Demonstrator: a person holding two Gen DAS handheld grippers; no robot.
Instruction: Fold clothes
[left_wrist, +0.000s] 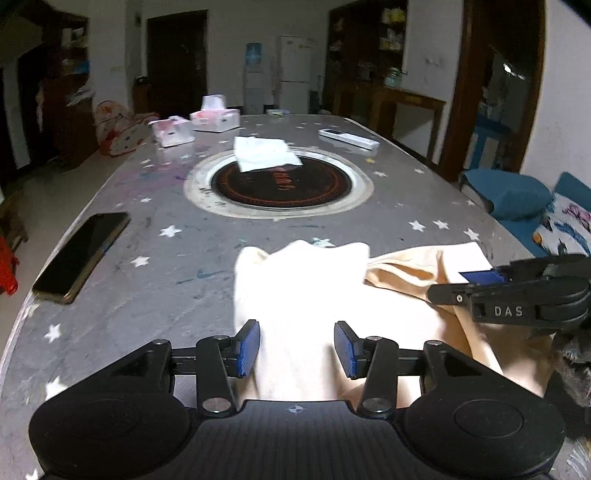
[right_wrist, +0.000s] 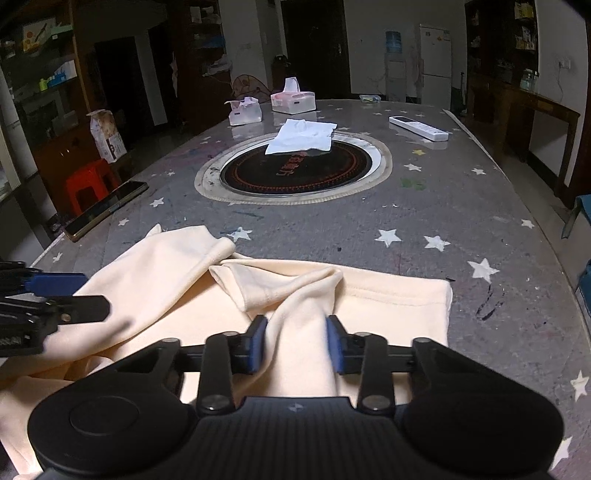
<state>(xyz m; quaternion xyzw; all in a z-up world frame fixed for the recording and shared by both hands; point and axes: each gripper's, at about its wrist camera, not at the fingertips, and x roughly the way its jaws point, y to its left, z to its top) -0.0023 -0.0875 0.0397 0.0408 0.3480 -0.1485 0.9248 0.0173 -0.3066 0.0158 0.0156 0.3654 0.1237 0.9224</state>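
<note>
A cream garment (left_wrist: 306, 295) lies crumpled at the near edge of the grey star-patterned table (left_wrist: 166, 229). My left gripper (left_wrist: 296, 347) has its jaws apart, with a fold of the cloth running between the blue pads (left_wrist: 248, 347). My right gripper (right_wrist: 295, 341) also has its jaws apart around a raised ridge of the same garment (right_wrist: 388, 306); the pads touch the cloth on both sides. Each gripper shows side-on in the other's view: the right one (left_wrist: 517, 291), the left one (right_wrist: 48, 295).
A round black hotplate (left_wrist: 279, 184) is set in the table's middle with a white cloth (left_wrist: 264, 153) on its far edge. A phone (left_wrist: 81, 254) lies at the left edge. Tissue boxes (left_wrist: 214, 118) and a remote (left_wrist: 349, 138) sit at the far end. Blue cushions (left_wrist: 517, 195) are off the right side.
</note>
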